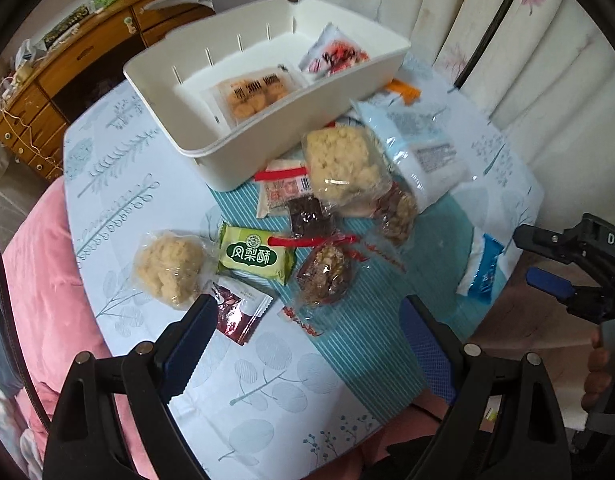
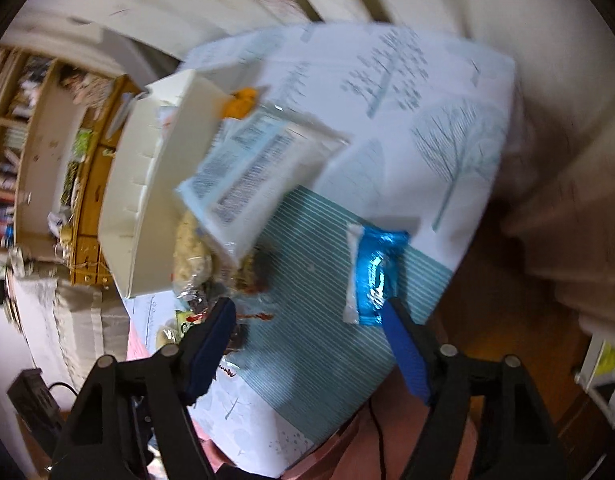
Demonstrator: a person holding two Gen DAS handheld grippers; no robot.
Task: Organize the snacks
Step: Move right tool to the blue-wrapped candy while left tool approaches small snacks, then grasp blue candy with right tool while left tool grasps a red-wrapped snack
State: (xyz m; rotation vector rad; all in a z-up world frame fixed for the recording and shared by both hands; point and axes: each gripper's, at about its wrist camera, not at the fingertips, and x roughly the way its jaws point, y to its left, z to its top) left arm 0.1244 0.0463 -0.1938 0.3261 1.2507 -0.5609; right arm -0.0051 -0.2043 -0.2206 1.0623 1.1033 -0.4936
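Left wrist view: the left tongs (image 1: 307, 320) sit at the bottom of the frame, spread wide with nothing between them, above the near edge of the table (image 1: 267, 392). Just past the left tip lies one maroon sachet (image 1: 239, 314). Behind it, in a row across the middle, are a pale puffed-rice pack (image 1: 169, 270), a green pack (image 1: 256, 260) with white Chinese characters reading 凤梨酥, and a round brown nut cake (image 1: 325, 276) in clear wrap.

Farther in sit a dark brown square (image 1: 309, 216), a second nut cake (image 1: 397, 214), a second, larger puffed-rice pack (image 1: 343, 166), a red-and-white pack (image 1: 283, 190) with a barcode, and a big white-and-blue bag (image 1: 423, 148) with fine print too small to read.

At mid right, one blue wrapper (image 1: 481, 272) lies alone near the table's right edge, with open striped cloth between it and the pile.

The right tongs (image 1: 547, 264) enter from the right edge; "DAS" shows on the body.

Upper centre holds one white bin (image 1: 211, 160) with slotted walls; inside are a cookie pack (image 1: 253, 94) and a red-and-white pack (image 1: 333, 54). An orange item (image 1: 403, 90) peeks out behind it.

Right wrist view, blurred: the right tongs (image 2: 307, 308) are parted and grip nothing, with bare striped cloth between the tips and the right tip overlapping the blue wrapper (image 2: 373, 276) near the table's edge.
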